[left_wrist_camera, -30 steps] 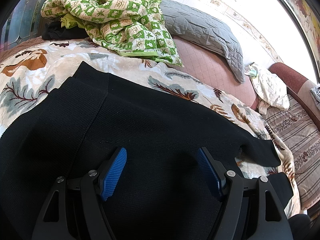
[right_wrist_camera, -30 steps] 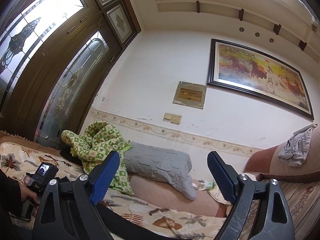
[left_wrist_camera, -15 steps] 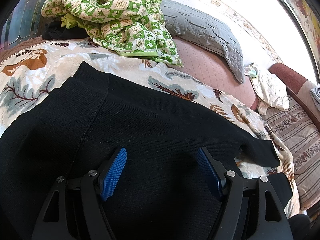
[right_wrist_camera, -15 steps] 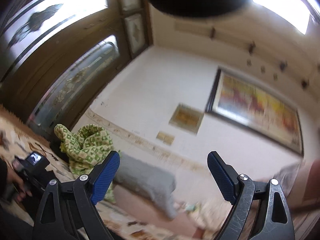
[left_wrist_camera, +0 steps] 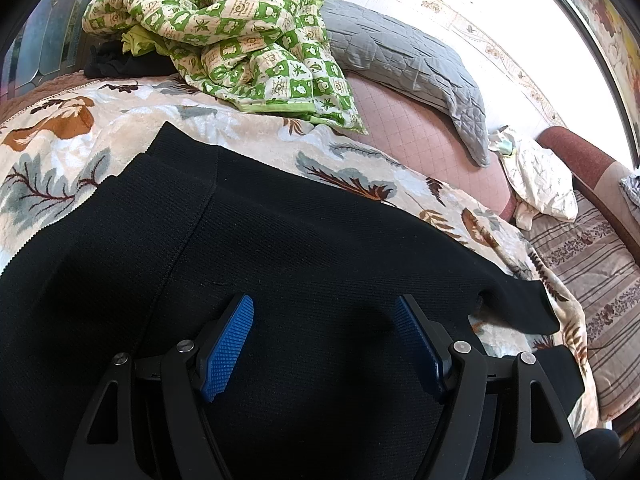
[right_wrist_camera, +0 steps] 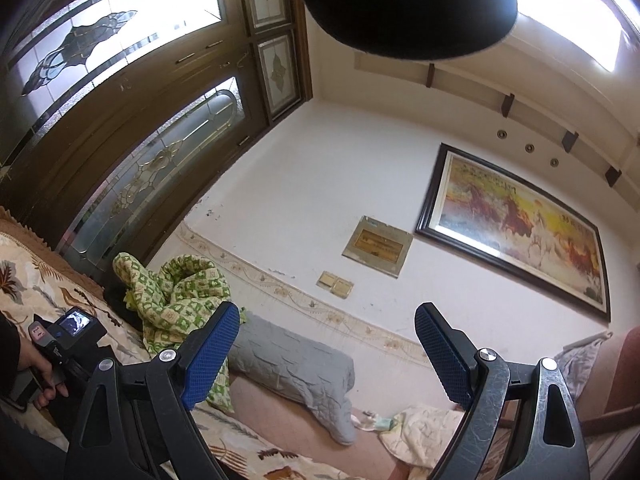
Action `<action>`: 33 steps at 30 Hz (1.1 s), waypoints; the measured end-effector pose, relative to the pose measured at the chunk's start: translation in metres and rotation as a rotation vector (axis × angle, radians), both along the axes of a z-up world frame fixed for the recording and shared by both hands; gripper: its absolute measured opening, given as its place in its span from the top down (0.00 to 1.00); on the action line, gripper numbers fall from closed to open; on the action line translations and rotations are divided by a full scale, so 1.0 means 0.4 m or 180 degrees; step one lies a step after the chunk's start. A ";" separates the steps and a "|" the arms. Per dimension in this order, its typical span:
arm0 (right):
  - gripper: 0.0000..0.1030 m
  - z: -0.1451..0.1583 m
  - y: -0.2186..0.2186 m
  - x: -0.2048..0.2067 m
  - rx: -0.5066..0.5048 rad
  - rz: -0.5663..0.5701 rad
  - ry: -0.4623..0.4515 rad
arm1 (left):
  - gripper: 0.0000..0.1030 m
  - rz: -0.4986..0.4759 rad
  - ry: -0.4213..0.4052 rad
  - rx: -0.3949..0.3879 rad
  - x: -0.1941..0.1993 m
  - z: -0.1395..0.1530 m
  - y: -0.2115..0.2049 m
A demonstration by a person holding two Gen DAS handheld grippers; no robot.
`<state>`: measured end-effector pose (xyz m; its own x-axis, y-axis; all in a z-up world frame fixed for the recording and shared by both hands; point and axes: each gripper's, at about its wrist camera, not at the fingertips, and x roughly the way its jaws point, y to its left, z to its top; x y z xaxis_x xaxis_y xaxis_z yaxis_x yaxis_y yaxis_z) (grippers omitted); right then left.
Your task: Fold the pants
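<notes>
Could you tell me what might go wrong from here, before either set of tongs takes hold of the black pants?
1. The right tongs point up at the wall, away from the black pants, so a grab from there would likely miss.
2. The left tongs stand open over the flat middle, where no edge offers a clean pinch.
3. The pant leg lies near the blanket's edge and could slide off.

A white wall (right_wrist_camera: 320, 184) fills the frame's middle, a framed horse painting (right_wrist_camera: 516, 224) at right, dark wooden stained-glass doors (right_wrist_camera: 132, 128) upper left, bright ceiling light (right_wrist_camera: 580, 28) upper right.
</notes>
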<state>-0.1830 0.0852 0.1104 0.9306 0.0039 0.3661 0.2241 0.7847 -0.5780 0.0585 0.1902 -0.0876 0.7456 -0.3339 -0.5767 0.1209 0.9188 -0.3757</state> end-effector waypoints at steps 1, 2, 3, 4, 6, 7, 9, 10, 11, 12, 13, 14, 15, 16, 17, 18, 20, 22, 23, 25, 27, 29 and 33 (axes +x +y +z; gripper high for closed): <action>0.12 0.001 -0.001 0.001 0.0008 -0.0002 0.0003 | 0.29 0.0002 -0.0001 0.0003 -0.001 0.000 -0.001; 0.12 0.002 -0.001 0.001 0.0012 -0.0006 -0.0002 | 0.29 0.0005 -0.0003 0.0005 -0.001 0.000 -0.001; 0.12 0.003 0.000 0.001 0.0012 -0.0002 -0.0005 | 0.29 0.0005 -0.0002 0.0005 -0.001 0.000 0.000; 0.12 0.003 0.000 0.002 0.0012 -0.0002 -0.0006 | 0.29 0.0006 -0.0003 0.0005 -0.001 0.000 0.000; 0.12 0.004 -0.001 0.002 0.0012 0.0001 -0.0010 | 0.29 0.0006 -0.0003 0.0005 0.000 0.000 0.000; 0.11 0.005 -0.001 0.004 0.0013 0.0000 -0.0009 | 0.29 0.0005 -0.0003 0.0004 0.000 0.000 0.000; 0.11 0.005 -0.002 0.006 0.0022 -0.0008 0.0020 | 0.29 0.0003 -0.0003 -0.0003 0.001 0.000 -0.001; 0.10 0.006 -0.005 0.008 0.0045 -0.0008 0.0050 | 0.29 0.0004 -0.0004 0.0000 0.000 0.000 -0.001; 0.08 0.007 -0.008 0.012 0.0074 -0.0008 0.0089 | 0.29 0.0004 -0.0005 -0.0003 0.001 0.000 -0.001; 0.06 0.010 -0.015 0.020 0.0147 -0.0023 0.0158 | 0.29 0.0005 -0.0002 0.0000 0.000 0.000 -0.001; 0.01 0.014 -0.023 0.029 0.0202 -0.0047 0.0201 | 0.29 0.0005 -0.0003 -0.0002 0.001 0.000 -0.002; 0.00 0.016 -0.033 0.036 0.0270 -0.0079 0.0241 | 0.29 0.0004 -0.0004 -0.0005 0.001 0.001 -0.002; 0.00 0.019 -0.045 0.043 0.0351 -0.0109 0.0273 | 0.29 0.0005 -0.0004 -0.0004 0.000 0.000 -0.001; 0.00 0.023 -0.062 0.051 0.0451 -0.0152 0.0336 | 0.29 0.0004 -0.0007 -0.0009 0.000 0.001 -0.002; 0.00 0.025 -0.076 0.058 0.0516 -0.0183 0.0382 | 0.29 0.0004 -0.0009 -0.0013 -0.001 0.001 -0.002; 0.00 0.028 -0.093 0.065 0.0605 -0.0219 0.0437 | 0.29 0.0005 -0.0009 -0.0015 -0.001 0.001 -0.002; 0.00 0.034 -0.138 0.083 0.0794 -0.0306 0.0608 | 0.29 0.0006 -0.0006 -0.0012 -0.001 0.002 -0.002; 0.00 0.044 -0.196 0.106 0.0981 -0.0465 0.0819 | 0.29 0.0007 0.0010 -0.0014 0.001 0.002 -0.002; 0.00 0.049 -0.240 0.126 0.1127 -0.0574 0.1001 | 0.28 0.0004 0.0023 -0.0019 0.002 0.002 -0.002; 0.00 0.044 -0.316 0.171 0.1334 -0.0805 0.1419 | 0.26 -0.0009 0.0035 -0.0012 0.003 0.004 -0.004; 0.00 0.025 -0.395 0.216 0.1501 -0.1049 0.1829 | 0.26 0.0005 0.0062 0.0030 0.005 0.005 -0.010; 0.00 -0.007 -0.455 0.241 0.1620 -0.1161 0.2142 | 0.26 0.0045 0.0110 0.0099 0.009 0.009 -0.019; 0.00 -0.075 -0.567 0.275 0.2097 -0.1108 0.2668 | 0.26 0.0117 0.0225 0.0362 0.020 0.022 -0.055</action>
